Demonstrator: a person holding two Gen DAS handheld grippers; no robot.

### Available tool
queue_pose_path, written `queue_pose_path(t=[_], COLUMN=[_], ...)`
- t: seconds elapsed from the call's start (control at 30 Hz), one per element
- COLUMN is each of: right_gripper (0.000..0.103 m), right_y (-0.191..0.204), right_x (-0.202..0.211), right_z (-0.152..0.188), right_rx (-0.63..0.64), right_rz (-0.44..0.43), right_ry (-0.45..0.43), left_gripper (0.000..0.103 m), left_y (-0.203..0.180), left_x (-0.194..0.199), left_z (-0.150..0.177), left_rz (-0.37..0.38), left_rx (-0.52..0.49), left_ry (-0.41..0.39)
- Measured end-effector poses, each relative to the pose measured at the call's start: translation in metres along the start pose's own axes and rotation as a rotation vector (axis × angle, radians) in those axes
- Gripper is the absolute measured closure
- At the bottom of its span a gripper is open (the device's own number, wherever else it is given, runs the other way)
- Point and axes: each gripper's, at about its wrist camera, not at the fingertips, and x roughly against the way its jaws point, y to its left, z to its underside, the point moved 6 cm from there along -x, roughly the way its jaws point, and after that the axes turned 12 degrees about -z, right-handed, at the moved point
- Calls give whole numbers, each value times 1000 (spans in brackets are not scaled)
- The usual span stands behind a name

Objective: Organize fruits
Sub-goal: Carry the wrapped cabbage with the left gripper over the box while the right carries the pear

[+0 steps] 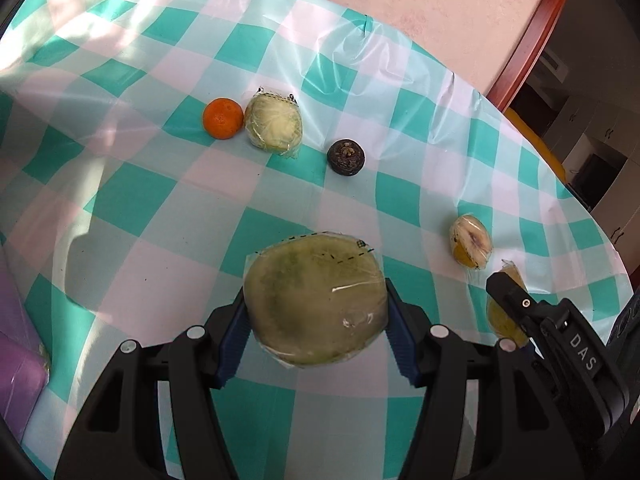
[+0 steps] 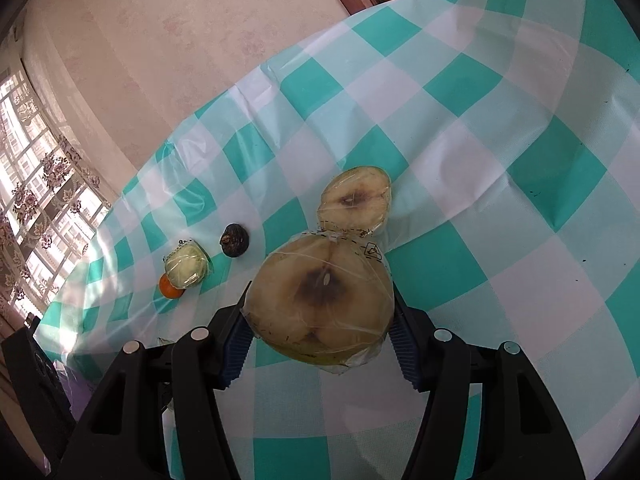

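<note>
two grippers each clamp a plastic-wrapped fruit half above a tabletop covered in a teal-and-white checked cloth. the left gripper is closed on a wrapped green melon half, its blue pads pressing both sides, cut face toward the camera. the right gripper is closed on a wrapped pear half with a dark, browned core, held just off the cloth. just beyond it a second wrapped pear half lies on the tabletop, cut face up, its wrap touching or nearly touching the held one. farther back, an orange sits touching a wrapped pale cabbage-like half, and a dark, wrinkled round fruit lies near them, apart. in the left wrist view the right gripper's black body enters at lower right, partly covering its yellow-skinned pear. a purple object sits at the left edge.
</note>
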Motion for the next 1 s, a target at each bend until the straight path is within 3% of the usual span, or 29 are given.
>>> queue_pose_path(t=[0.27, 0.7, 1.0], right_gripper=[43, 43, 43], right_y=[13, 37, 52], right_x=[16, 52, 69], right_z=[29, 76, 105], right_rx=[32, 119, 163], right_rz=[-2, -41, -90], right_ry=[40, 100, 150], left_gripper=[42, 42, 42], left_y=[24, 75, 95], left_x=[33, 96, 119], left_z=[34, 76, 86], left_rz=[-21, 0, 10], left_rx=[-41, -18, 19], left_ry=[-6, -56, -90])
